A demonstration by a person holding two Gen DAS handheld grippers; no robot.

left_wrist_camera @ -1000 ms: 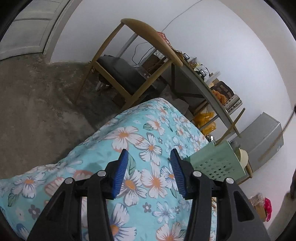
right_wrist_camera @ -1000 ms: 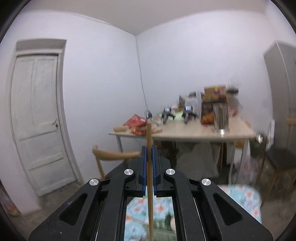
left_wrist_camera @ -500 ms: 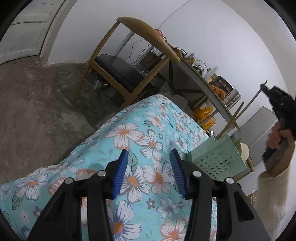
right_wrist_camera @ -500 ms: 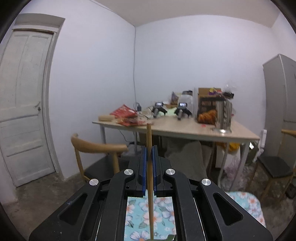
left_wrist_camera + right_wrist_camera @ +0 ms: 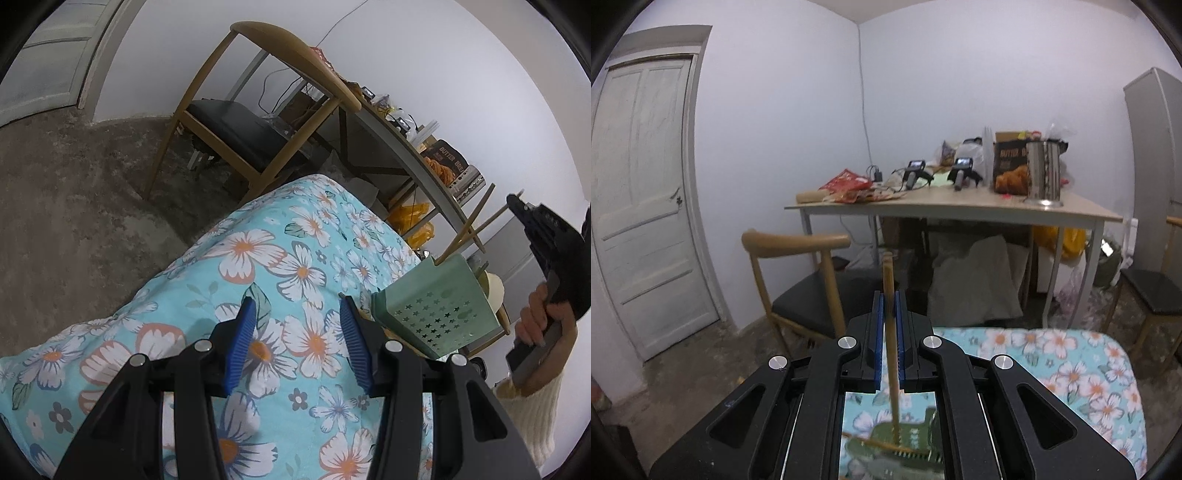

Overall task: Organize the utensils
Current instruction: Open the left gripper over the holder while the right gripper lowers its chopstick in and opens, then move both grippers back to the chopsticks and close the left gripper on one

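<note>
Now the mint-green utensil holder (image 5: 436,306) stands on the floral tablecloth (image 5: 280,258) of the worktop, near its far right edge as the left wrist view shows it. Its side wall is pierced with small star-shaped holes, and it looks tilted in that fisheye view. One wooden chopstick (image 5: 467,229) already leans out of its top, slanting up to the right. Behind the holder a pale round object shows at its rim; what it is cannot be told.

The right gripper (image 5: 890,325) has its blue fingers (image 5: 878,332) pressed narrowly together on a second chopstick (image 5: 891,332), which runs upright between them, its upper end standing above the fingertips and its lower end reaching down to the holder seen below through the gripper frame. Whether the tip is inside a compartment cannot be told. In the left wrist view this gripper hangs above and to the right of the holder, gripped by a hand (image 5: 543,325) in a cream knitted sleeve.

The left gripper (image 5: 297,339) hovers over the tablecloth just left of the holder, its fingers (image 5: 242,339) partly apart with nothing between them.

Beyond stand a wooden chair (image 5: 258,110) with a dark seat and a cluttered table (image 5: 953,206).
</note>
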